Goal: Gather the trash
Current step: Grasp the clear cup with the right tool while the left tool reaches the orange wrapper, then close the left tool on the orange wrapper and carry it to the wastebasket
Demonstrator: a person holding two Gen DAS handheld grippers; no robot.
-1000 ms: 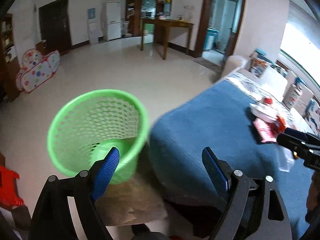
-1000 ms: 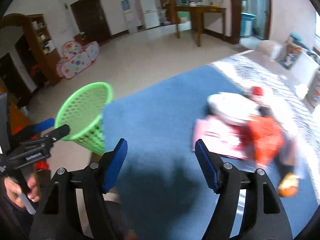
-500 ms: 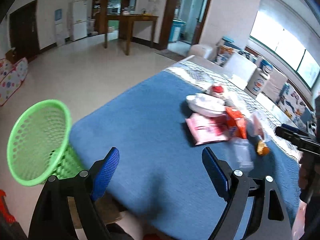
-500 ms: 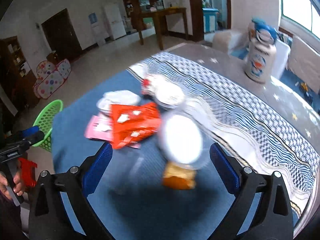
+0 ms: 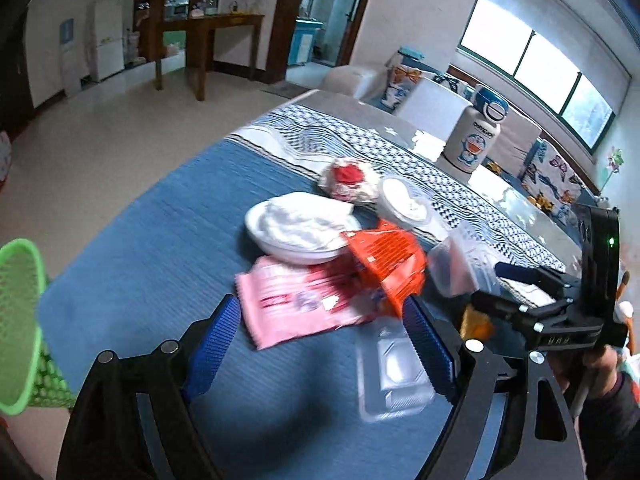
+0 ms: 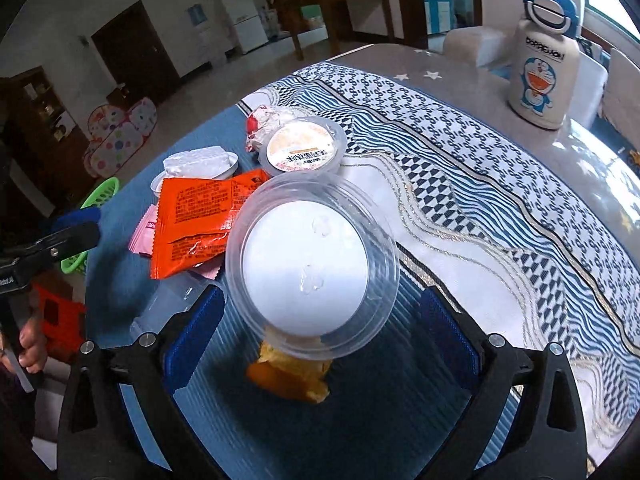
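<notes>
A pile of trash lies on the blue tablecloth [image 5: 140,264]. It holds a pink wrapper [image 5: 296,304], an orange packet [image 5: 386,264], a white bowl [image 5: 296,228], a clear tray [image 5: 394,376] and a clear round tub [image 6: 312,268]. My left gripper [image 5: 324,344] is open and empty just above the pink wrapper. My right gripper [image 6: 320,328] is open, its fingers on either side of the clear tub, with an orange peel [image 6: 292,376] below. The green basket [image 5: 18,332] stands at the table's left end.
A sealed round cup [image 6: 304,150] and a red-and-white crumpled wrapper [image 5: 350,180] lie behind the pile. A Doraemon bottle [image 6: 542,52] stands at the far right of the table. A red stool [image 6: 56,316] is on the floor by the basket.
Both grippers have swung from the basket side over to the trash pile. The right gripper has come close around the clear tub. Both stay open.
</notes>
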